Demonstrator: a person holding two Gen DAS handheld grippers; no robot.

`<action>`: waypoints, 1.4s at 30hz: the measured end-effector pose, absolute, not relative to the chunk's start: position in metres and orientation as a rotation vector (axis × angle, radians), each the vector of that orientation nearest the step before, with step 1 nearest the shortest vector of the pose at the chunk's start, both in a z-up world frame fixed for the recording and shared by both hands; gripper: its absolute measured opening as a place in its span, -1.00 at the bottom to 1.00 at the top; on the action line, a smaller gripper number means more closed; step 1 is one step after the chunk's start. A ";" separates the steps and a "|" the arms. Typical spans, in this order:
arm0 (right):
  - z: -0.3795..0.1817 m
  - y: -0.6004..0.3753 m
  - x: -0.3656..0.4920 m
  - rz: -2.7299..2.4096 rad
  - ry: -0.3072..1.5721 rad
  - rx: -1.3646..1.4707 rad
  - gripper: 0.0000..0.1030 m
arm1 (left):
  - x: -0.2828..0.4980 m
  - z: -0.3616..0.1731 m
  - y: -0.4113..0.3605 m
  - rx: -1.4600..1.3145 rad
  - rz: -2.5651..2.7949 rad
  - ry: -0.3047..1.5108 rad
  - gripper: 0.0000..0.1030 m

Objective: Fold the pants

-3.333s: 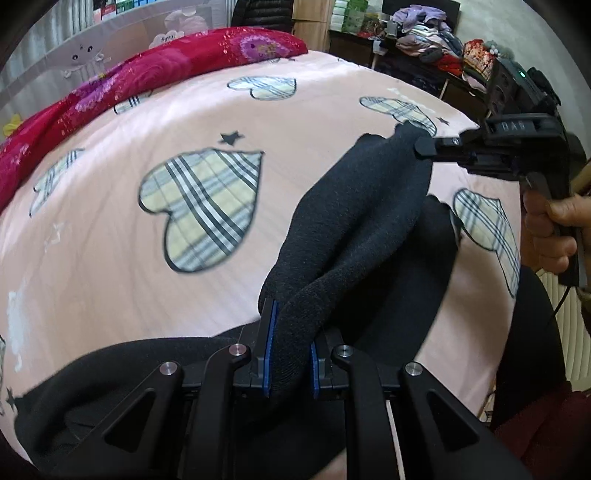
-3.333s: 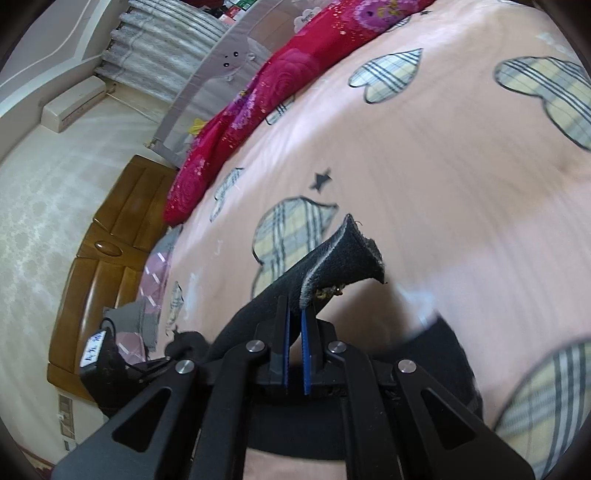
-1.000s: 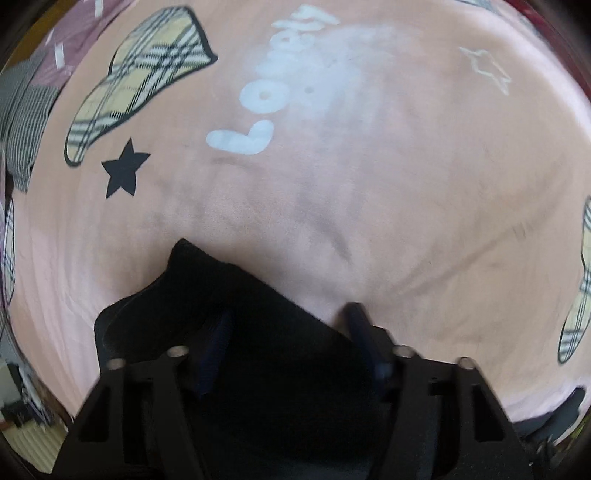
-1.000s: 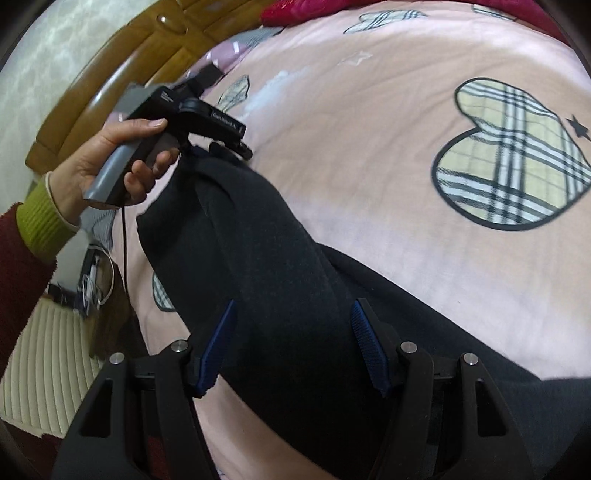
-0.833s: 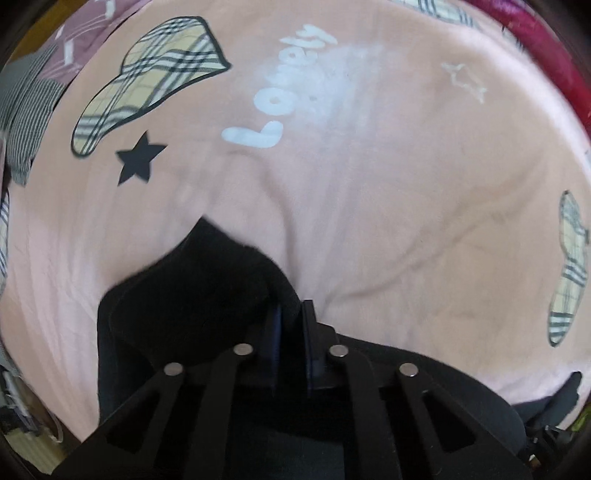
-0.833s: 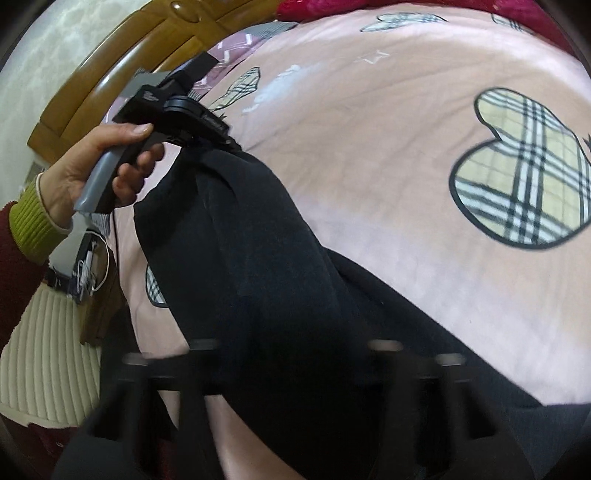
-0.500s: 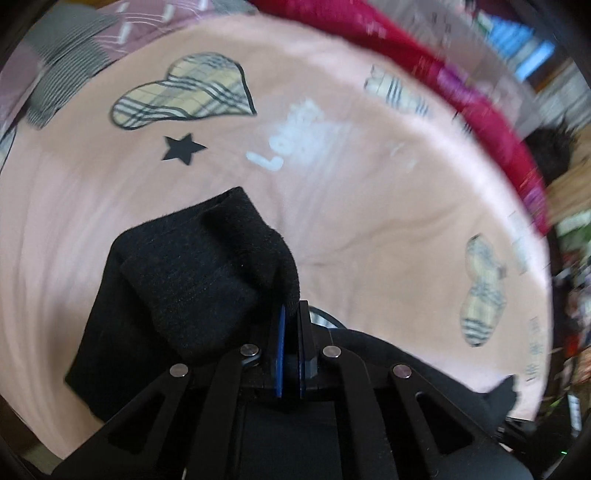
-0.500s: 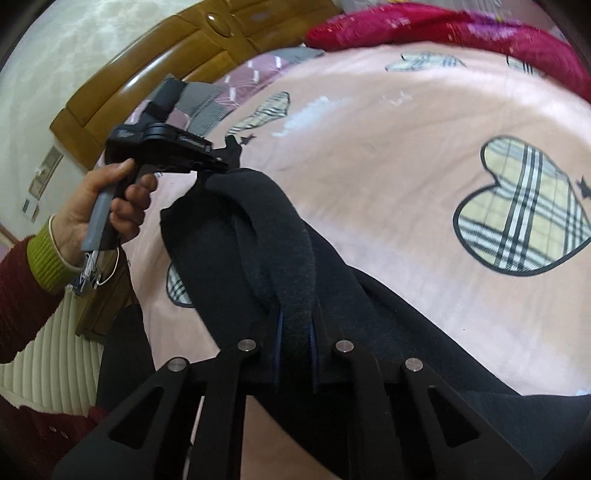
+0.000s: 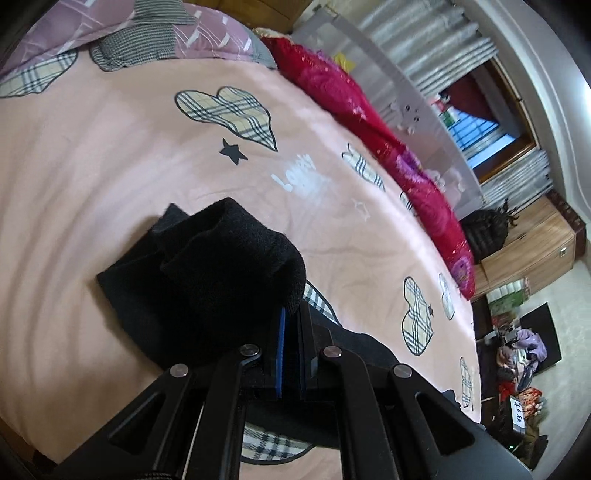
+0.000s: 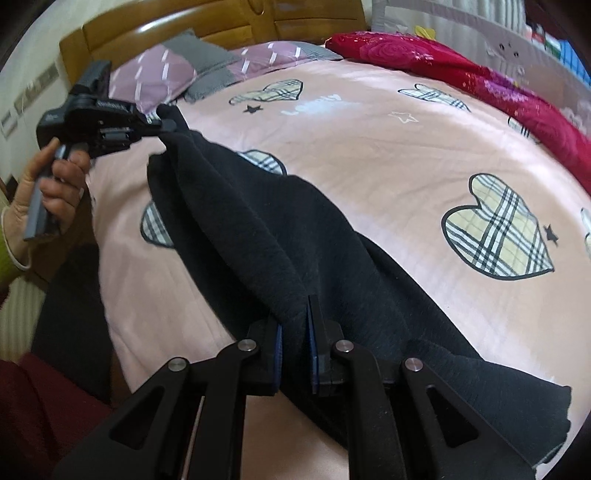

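Containers: none can be made out; the far corner of the room in the left wrist view holds only a blurred heap of clothes, too small to sort.
Pants: black fleecy pants lifted off the bed, stretched as a thick fold between the two claws, the rest trailing down onto the cover toward the lower right of the right wrist view.
Pants, near end: in the left wrist view the cloth bunches in a rounded lump just above the fingers and drapes left onto the bed.
Left claw: clenched on an edge of the pants, blue pads nearly together with cloth between them; from the right wrist view it pinches the far top corner of the fold.
Left hand: wrapped around the grey handle, green cuff and dark red sleeve behind it.
Right claw: clamped on the pants, a ridge of the fabric running down between its blue pads.
Bed: pink bed cover printed with plaid hearts, small black stars and pale lettering, lightly wrinkled.
Red quilt: flowered, lying along the far edge of the bed.
Pillow: purple and grey patchwork pillow against the wooden headboard.
Room: grey curtains and a window at the back, a wooden cabinet beyond the bed, pale floor.
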State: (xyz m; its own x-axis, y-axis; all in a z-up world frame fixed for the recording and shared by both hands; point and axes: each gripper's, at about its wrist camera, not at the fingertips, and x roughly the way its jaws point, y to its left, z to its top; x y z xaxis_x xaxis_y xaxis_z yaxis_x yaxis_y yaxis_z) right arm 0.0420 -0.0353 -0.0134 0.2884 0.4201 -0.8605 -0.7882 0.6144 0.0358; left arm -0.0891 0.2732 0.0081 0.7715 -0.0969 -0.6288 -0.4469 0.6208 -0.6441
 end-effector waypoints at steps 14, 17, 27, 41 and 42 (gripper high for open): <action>-0.020 -0.028 0.025 0.814 1.037 -0.444 -0.57 | -0.120 -0.015 0.275 -0.832 0.281 0.699 -0.71; -0.018 -0.026 0.021 0.812 1.049 -0.443 -0.17 | -0.124 -0.011 0.269 -0.797 0.307 0.721 -0.71; 0.006 -0.020 0.019 0.852 1.026 -0.360 0.08 | -0.140 -0.020 0.274 -0.834 0.360 0.777 -0.47; -0.016 0.059 0.126 0.835 1.133 -0.281 0.08 | -0.142 -0.026 0.288 -0.830 0.398 0.807 -0.31; -0.023 0.067 0.134 0.841 1.152 -0.304 0.08 | -0.141 -0.027 0.290 -0.839 0.395 0.805 -0.31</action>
State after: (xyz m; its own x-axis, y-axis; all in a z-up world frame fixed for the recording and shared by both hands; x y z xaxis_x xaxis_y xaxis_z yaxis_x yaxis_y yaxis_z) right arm 0.1340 0.0668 -0.0234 0.1508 0.4266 -0.8918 -0.7190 0.6665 0.1972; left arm -0.1414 0.2898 -0.0274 0.6461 0.0059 -0.7632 -0.6003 0.6215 -0.5034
